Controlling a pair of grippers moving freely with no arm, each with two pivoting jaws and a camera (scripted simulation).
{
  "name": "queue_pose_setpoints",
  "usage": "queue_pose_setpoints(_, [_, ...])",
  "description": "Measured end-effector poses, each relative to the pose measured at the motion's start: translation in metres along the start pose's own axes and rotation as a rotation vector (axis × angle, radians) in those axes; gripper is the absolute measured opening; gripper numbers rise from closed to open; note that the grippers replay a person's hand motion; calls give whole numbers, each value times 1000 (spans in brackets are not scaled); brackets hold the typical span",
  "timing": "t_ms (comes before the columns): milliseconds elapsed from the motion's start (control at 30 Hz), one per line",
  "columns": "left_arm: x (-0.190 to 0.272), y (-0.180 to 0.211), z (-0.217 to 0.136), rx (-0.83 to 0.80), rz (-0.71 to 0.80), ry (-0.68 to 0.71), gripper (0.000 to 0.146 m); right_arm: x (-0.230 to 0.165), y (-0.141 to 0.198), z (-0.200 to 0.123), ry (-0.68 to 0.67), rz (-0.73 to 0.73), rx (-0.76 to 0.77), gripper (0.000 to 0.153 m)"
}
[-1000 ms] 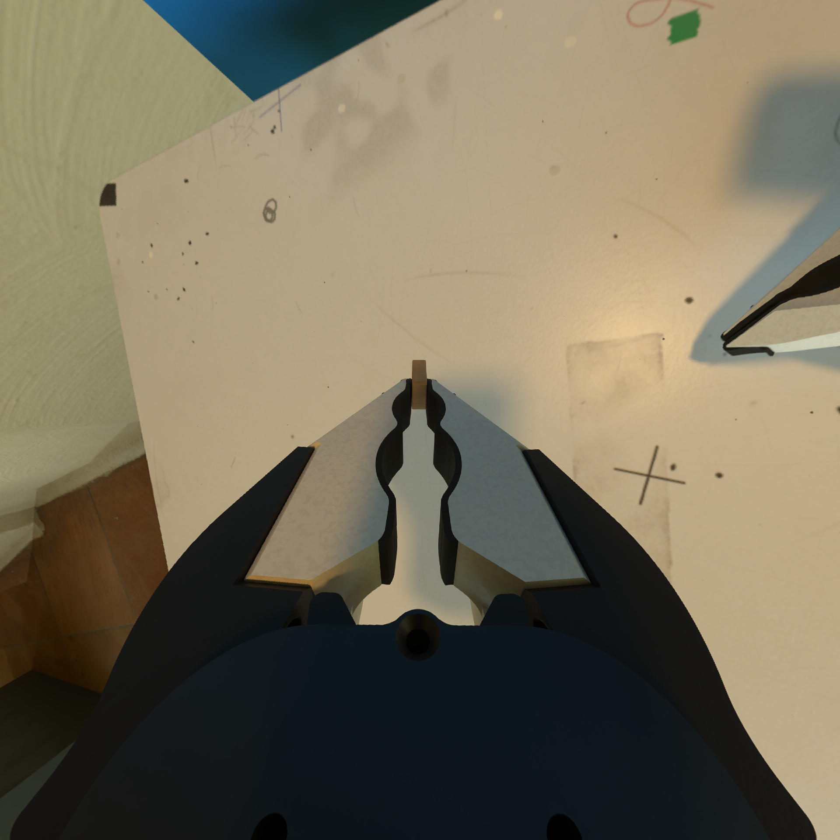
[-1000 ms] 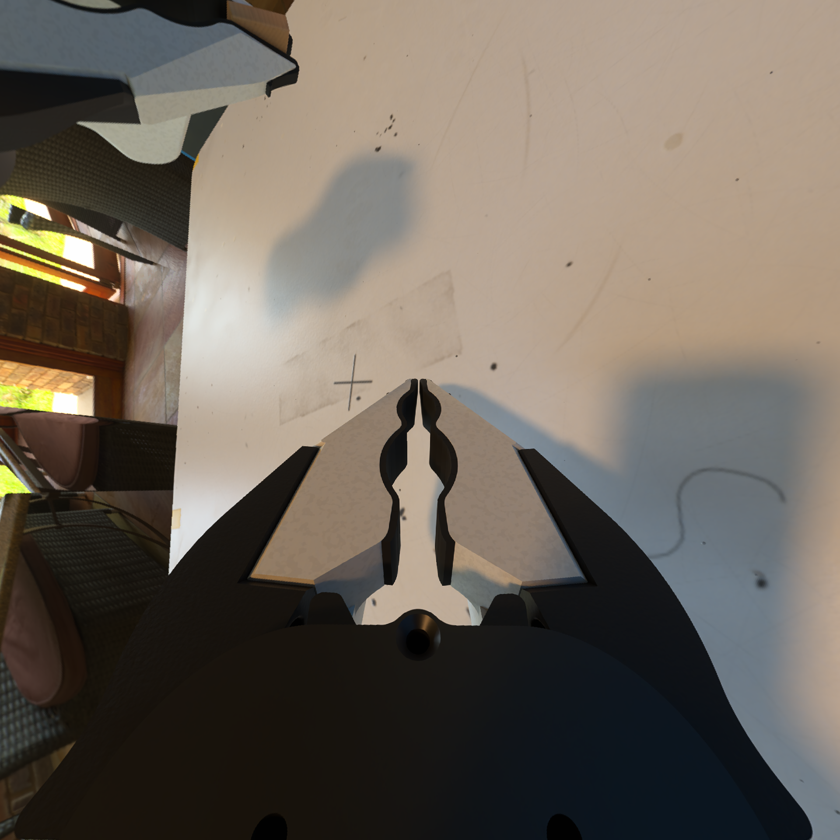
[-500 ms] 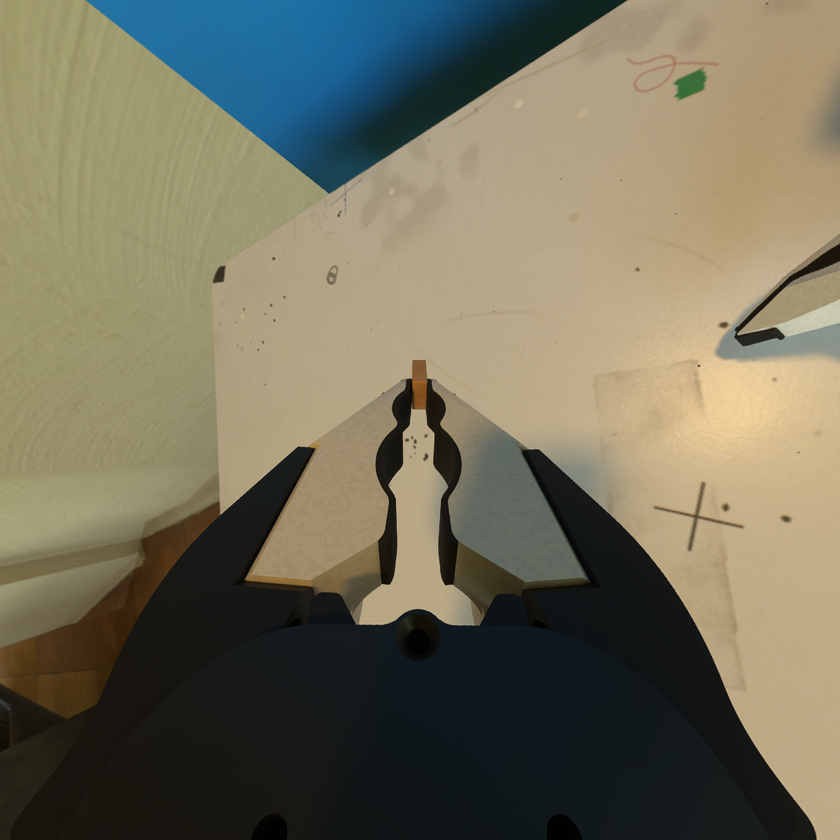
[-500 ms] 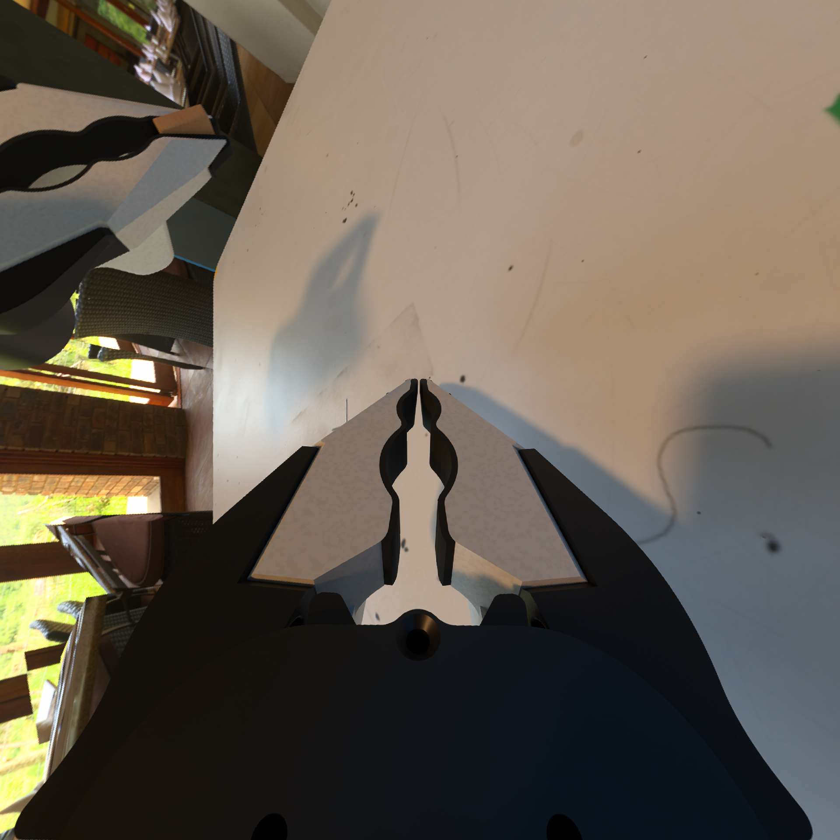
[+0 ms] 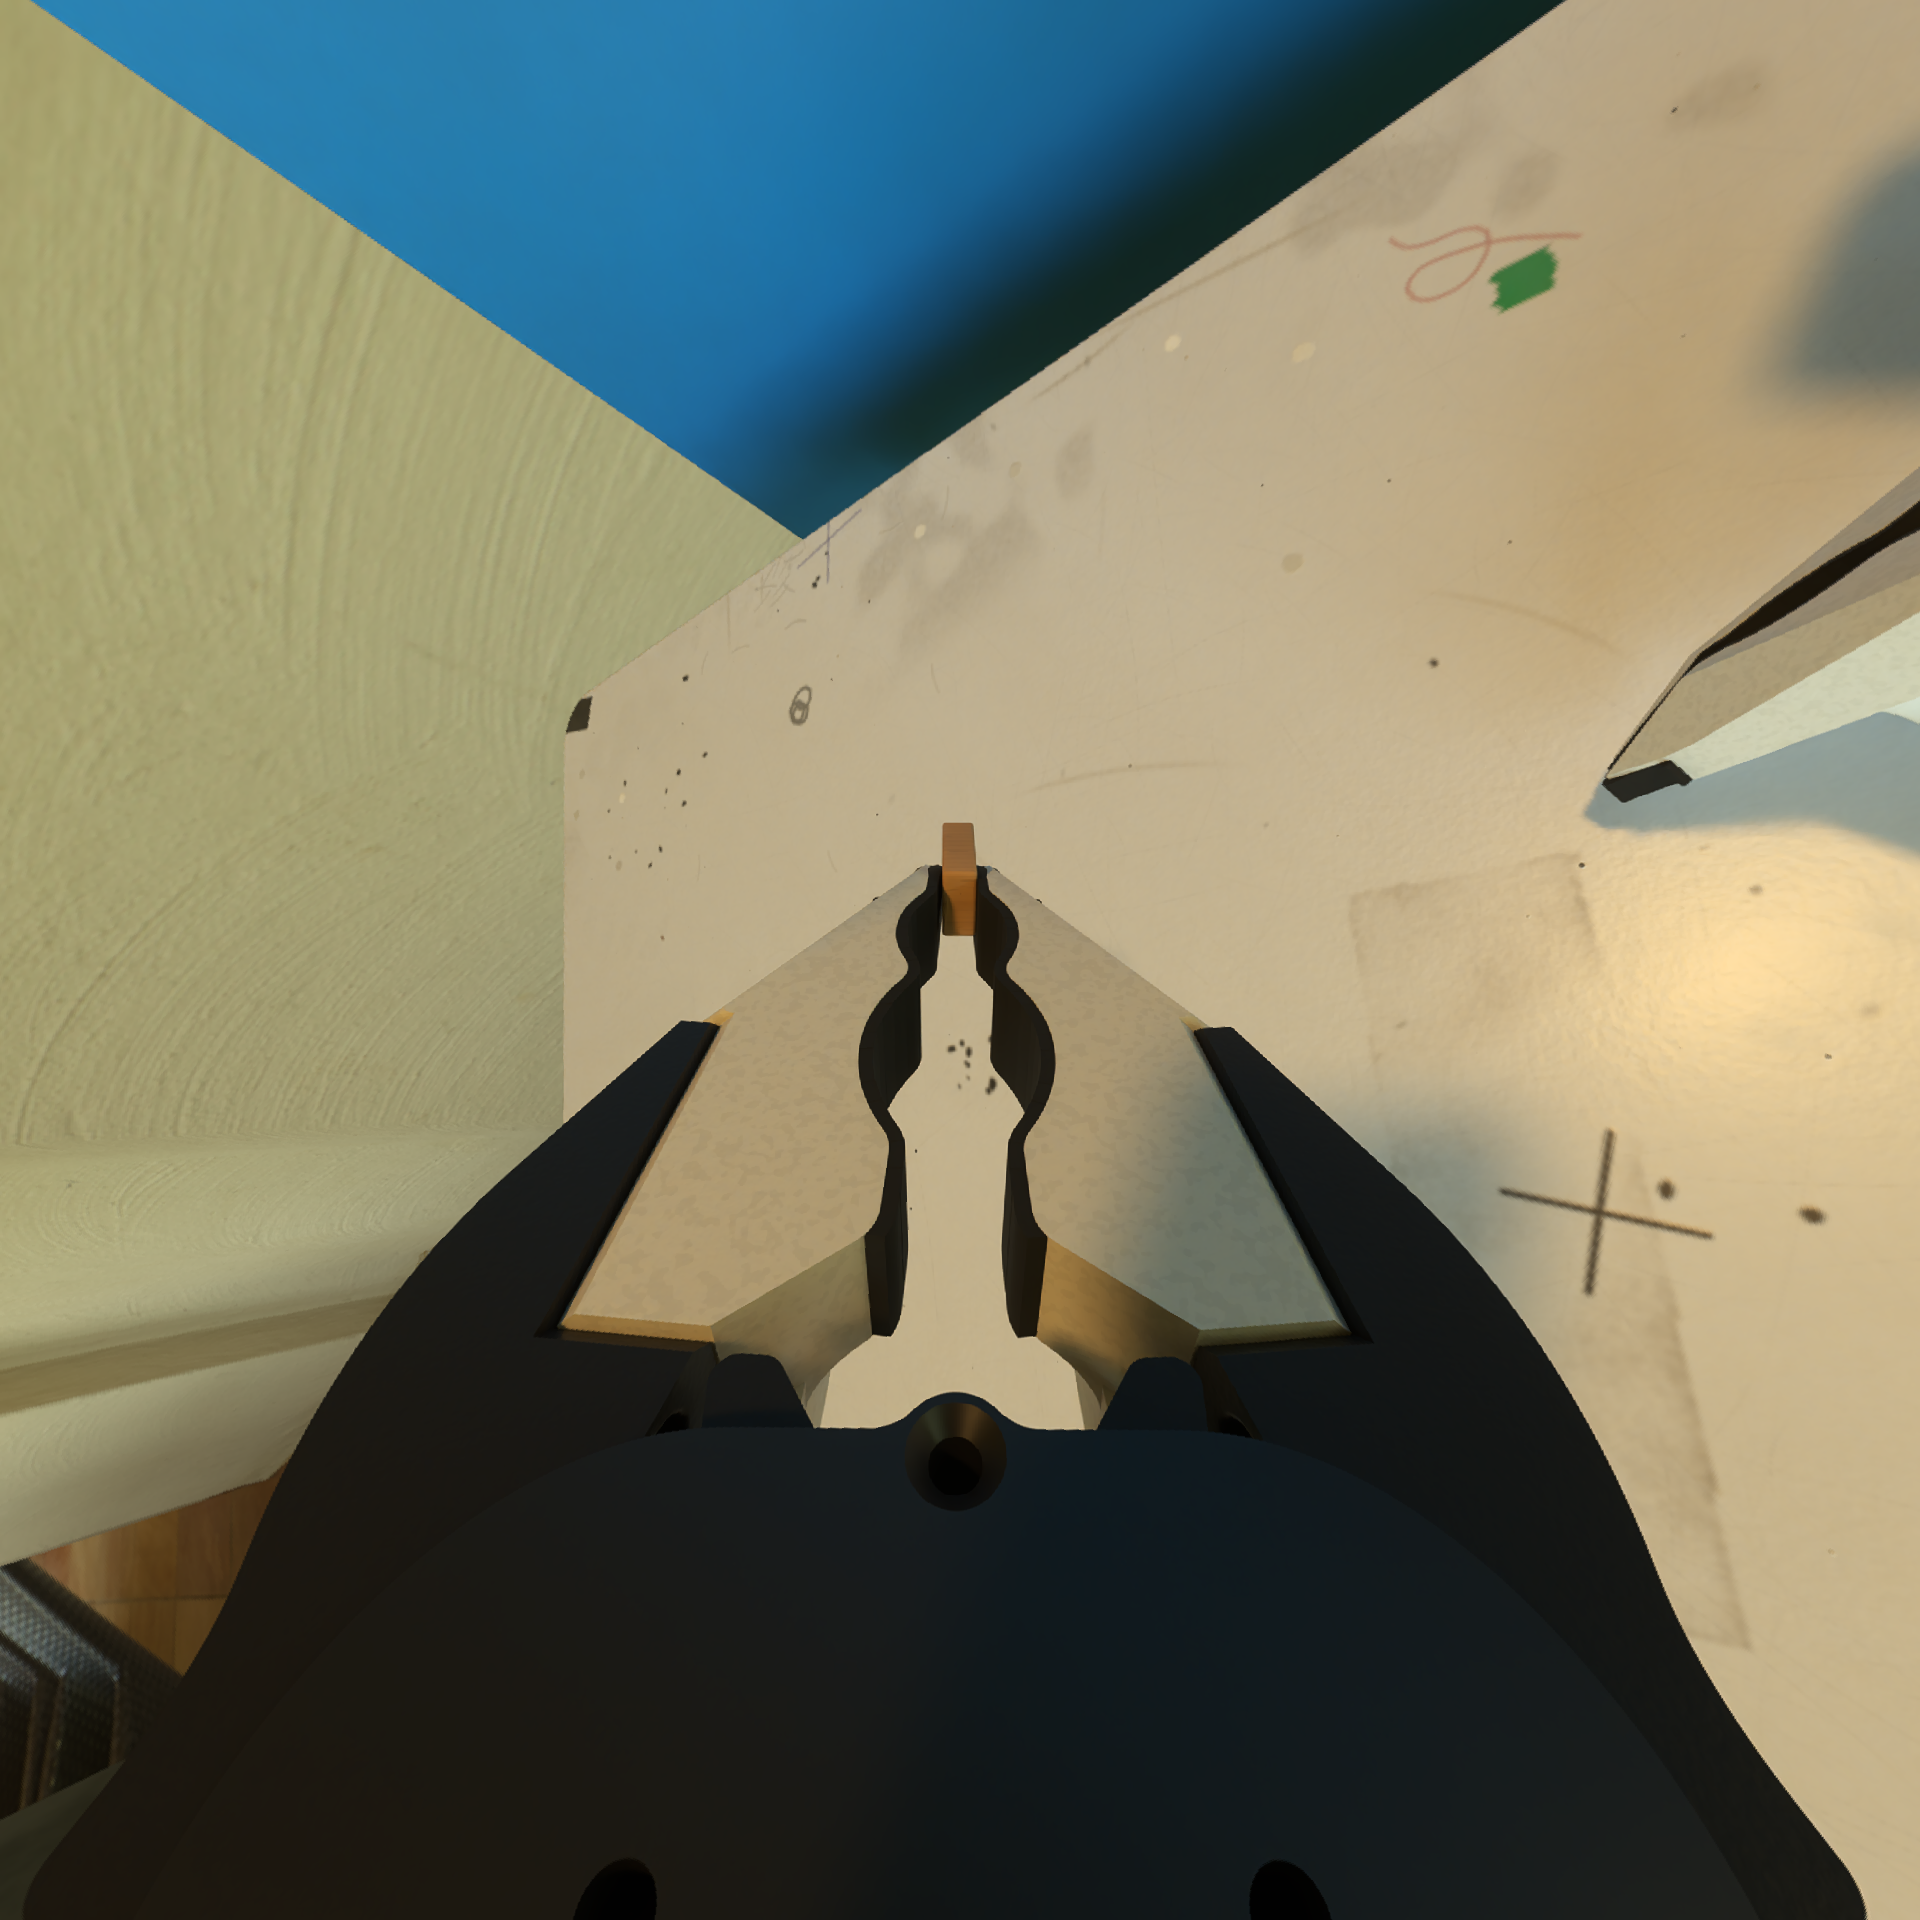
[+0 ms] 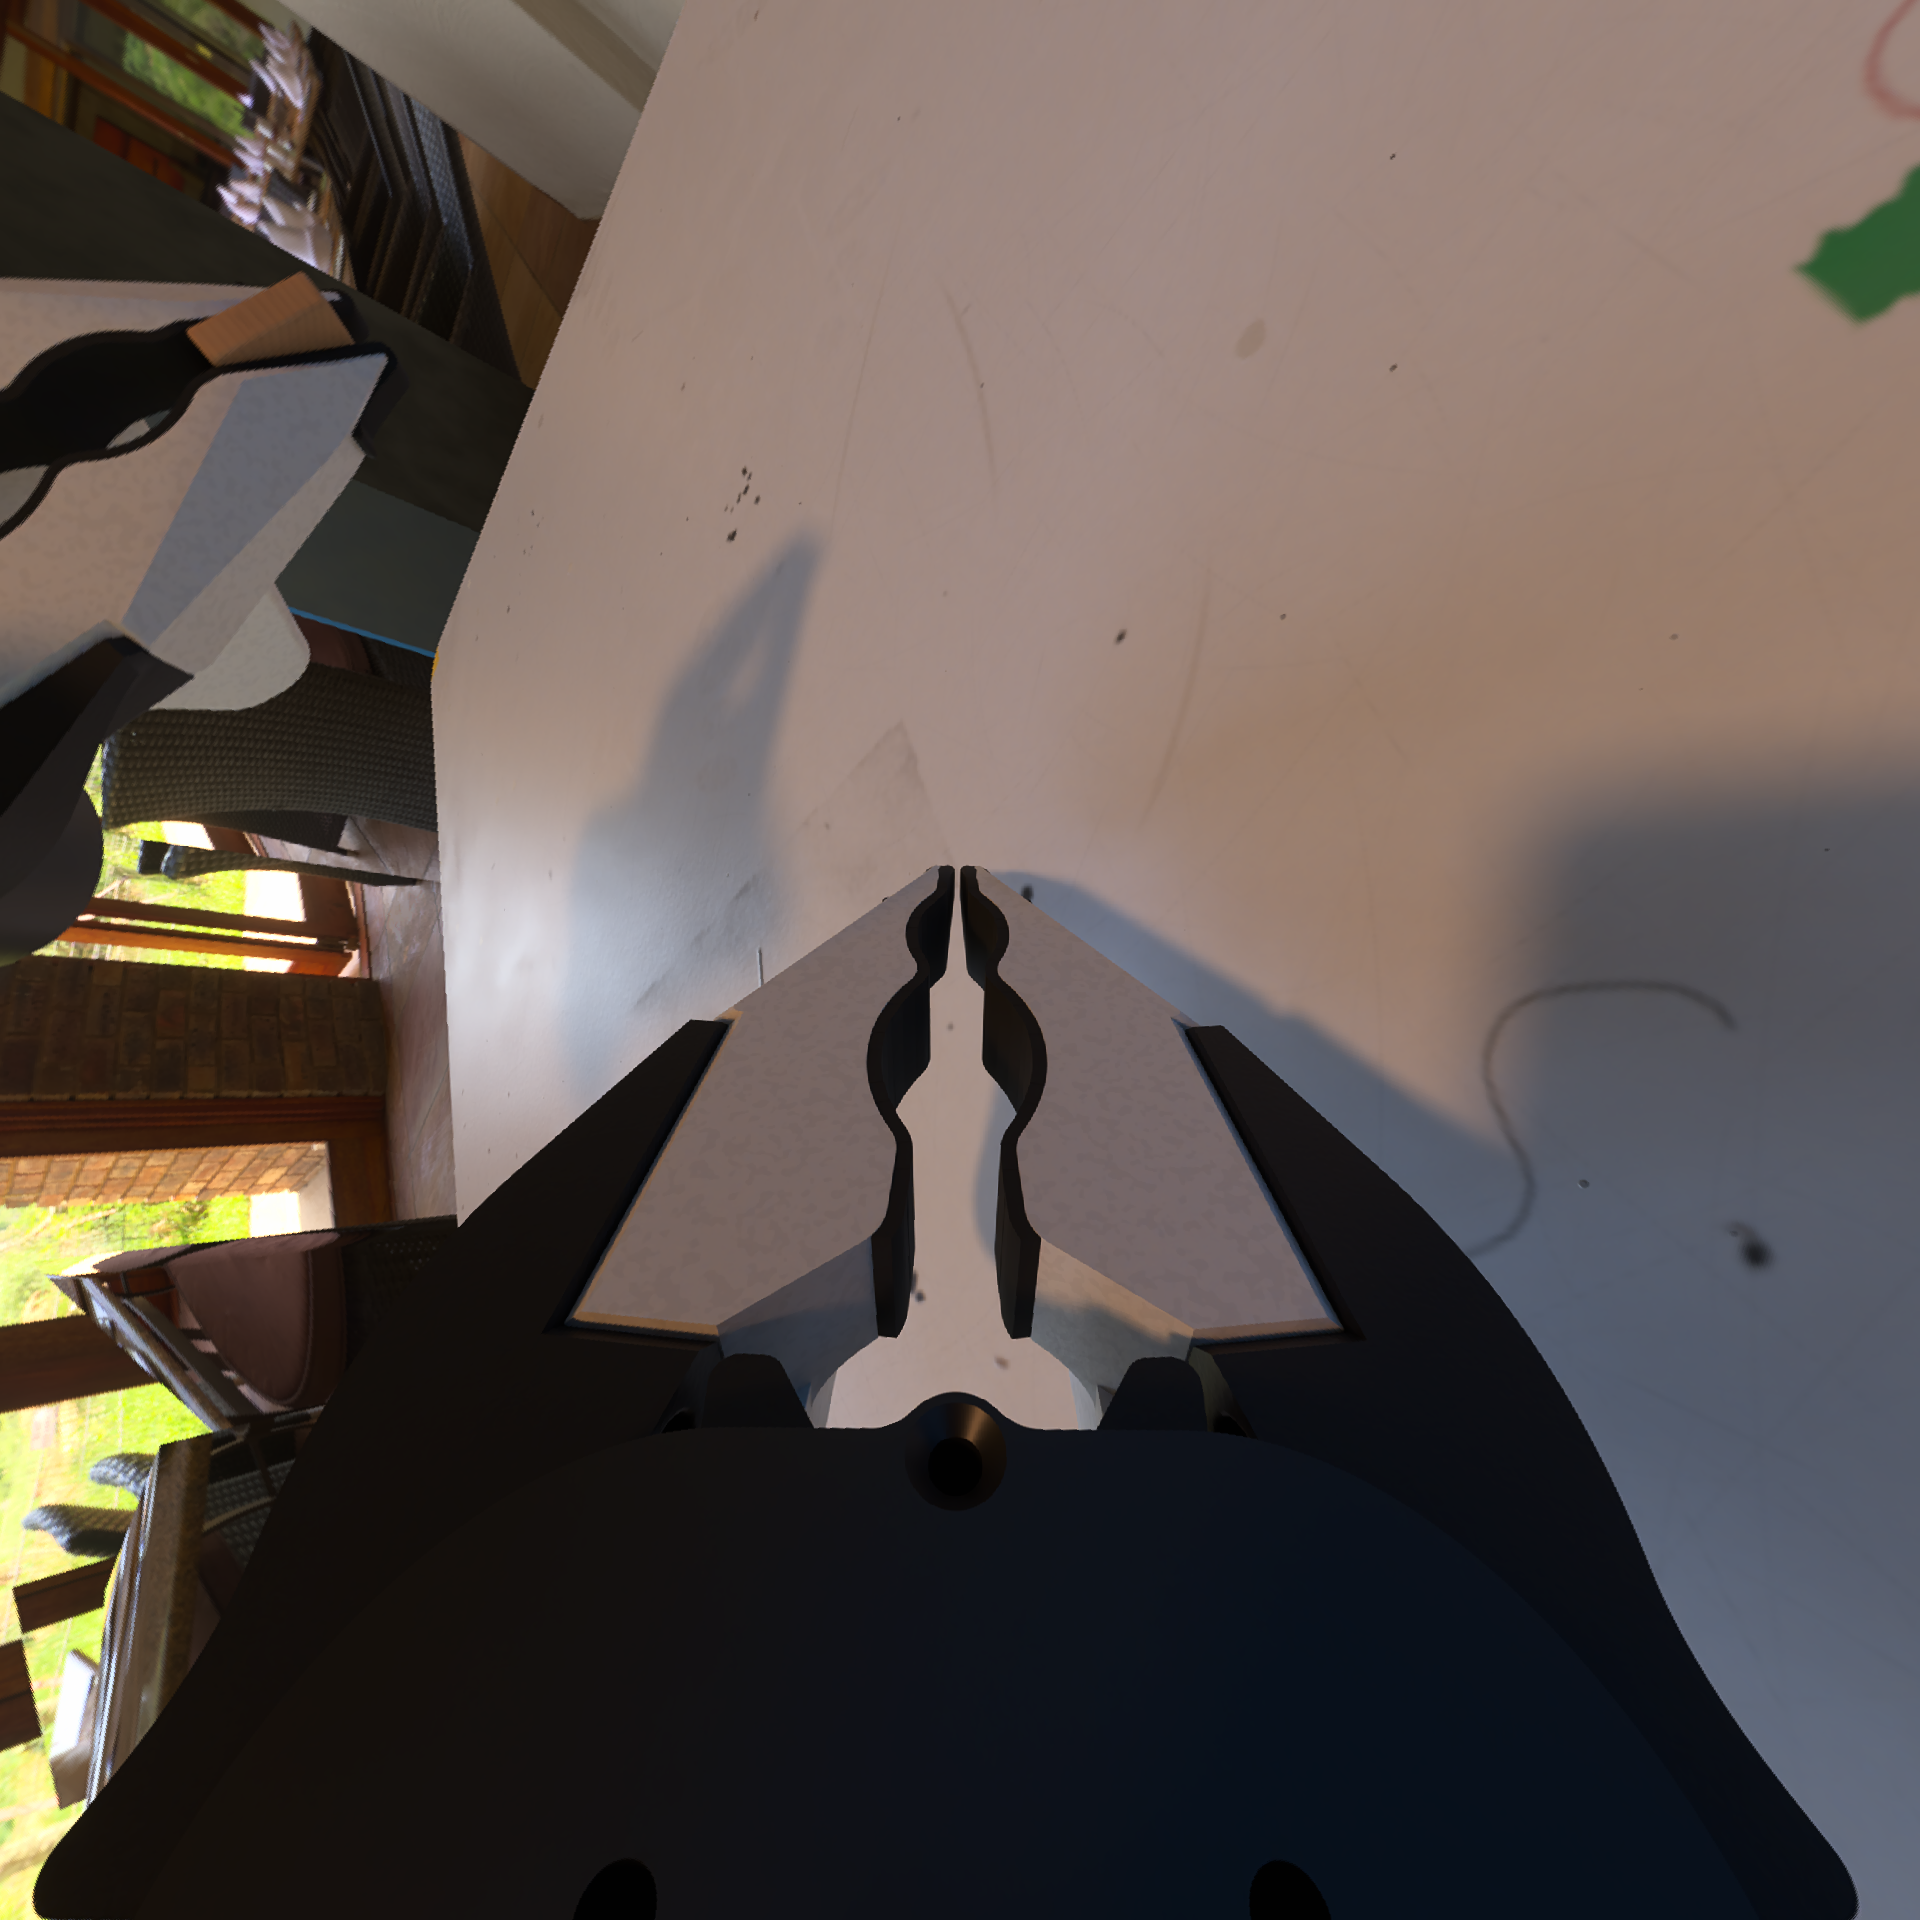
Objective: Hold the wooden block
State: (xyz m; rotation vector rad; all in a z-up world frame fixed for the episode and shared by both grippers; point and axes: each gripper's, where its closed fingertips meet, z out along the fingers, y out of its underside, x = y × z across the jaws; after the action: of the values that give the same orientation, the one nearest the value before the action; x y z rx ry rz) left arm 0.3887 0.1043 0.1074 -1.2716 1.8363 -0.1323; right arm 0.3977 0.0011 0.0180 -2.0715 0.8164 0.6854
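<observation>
My left gripper [image 5: 957,883] is shut on a small wooden block [image 5: 957,878], a thin orange-brown piece pinched between the fingertips and held above the pale table [image 5: 1195,644]. The block also shows in the right wrist view [image 6: 272,320], at the tip of the left gripper [image 6: 260,343] at the upper left. My right gripper [image 6: 956,878] is shut and empty, low over the table [image 6: 1143,416]. Its tips show in the left wrist view [image 5: 1647,779] at the right edge.
The table's left edge and corner [image 5: 580,717] lie near the left gripper, with a yellow-green surface [image 5: 260,727] and a blue one [image 5: 675,208] beyond. A green patch [image 5: 1524,281] and a pen cross [image 5: 1600,1210] mark the table. Chairs [image 6: 260,779] stand past the table's edge.
The left gripper has risen and drawn back with the block, so more of the table edge and blue surface shows. The right gripper has tilted; the left one sits lower in its view.
</observation>
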Motion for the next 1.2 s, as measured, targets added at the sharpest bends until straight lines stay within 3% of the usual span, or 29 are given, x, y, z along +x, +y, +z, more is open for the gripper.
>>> queue_pose_setpoints(667, [2,3,-5,42,16,-27,5,4,-8,4,65,67,65,3])
queue_pose_setpoints(1033, [1,5,-7,49,10,-35,5,-3,-7,5,106,-60,72,23])
queue_pose_setpoints(1200, [2,5,-8,48,19,-41,5,-3,-4,3,137,-163,27,23])
